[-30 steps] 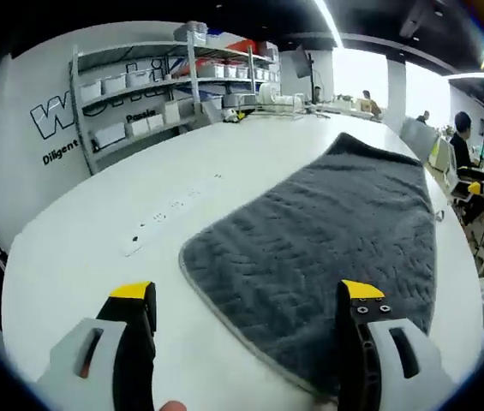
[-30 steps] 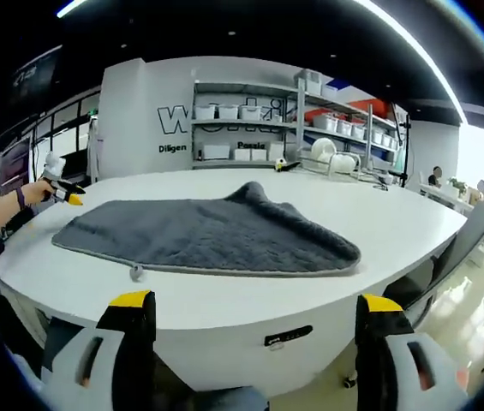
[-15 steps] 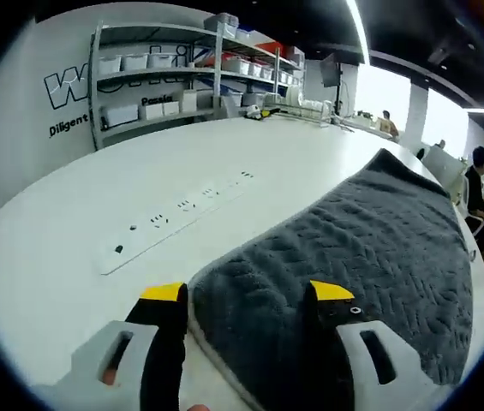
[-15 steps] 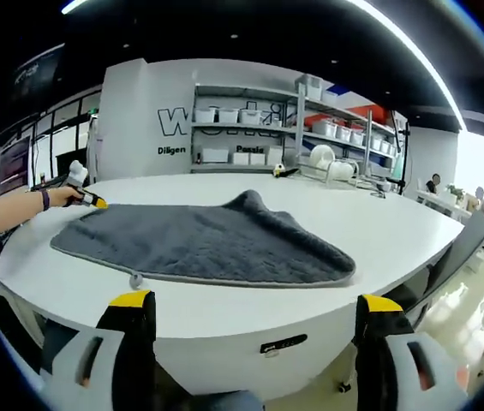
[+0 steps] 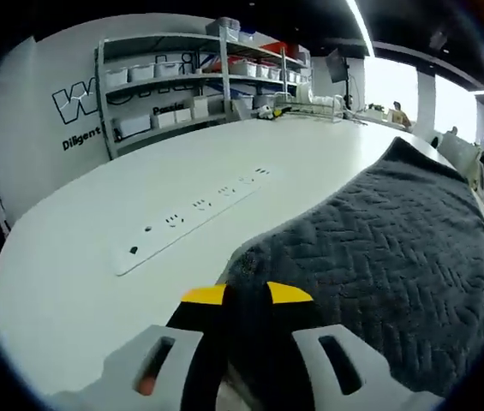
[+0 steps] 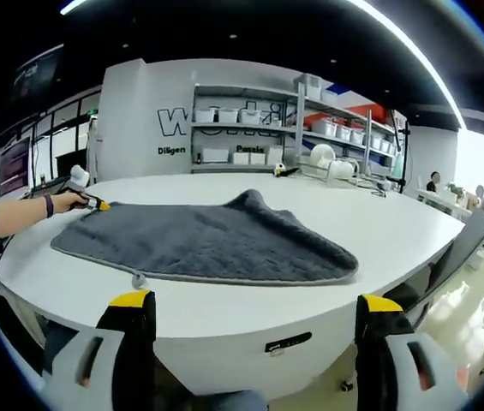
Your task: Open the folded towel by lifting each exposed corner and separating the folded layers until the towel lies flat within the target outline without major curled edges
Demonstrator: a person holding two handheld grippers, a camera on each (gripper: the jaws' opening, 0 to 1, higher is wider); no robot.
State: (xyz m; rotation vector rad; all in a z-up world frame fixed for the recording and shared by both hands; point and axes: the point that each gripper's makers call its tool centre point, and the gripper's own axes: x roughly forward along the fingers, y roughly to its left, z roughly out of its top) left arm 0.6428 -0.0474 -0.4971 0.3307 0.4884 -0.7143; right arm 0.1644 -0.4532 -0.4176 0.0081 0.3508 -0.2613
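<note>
While my left gripper [image 5: 246, 295] pinches a corner of the grey towel [image 5: 387, 248] at lower centre, my right gripper [image 6: 254, 301] hangs spread wide, the towel mid-frame on the white table [image 6: 379, 231].
</note>
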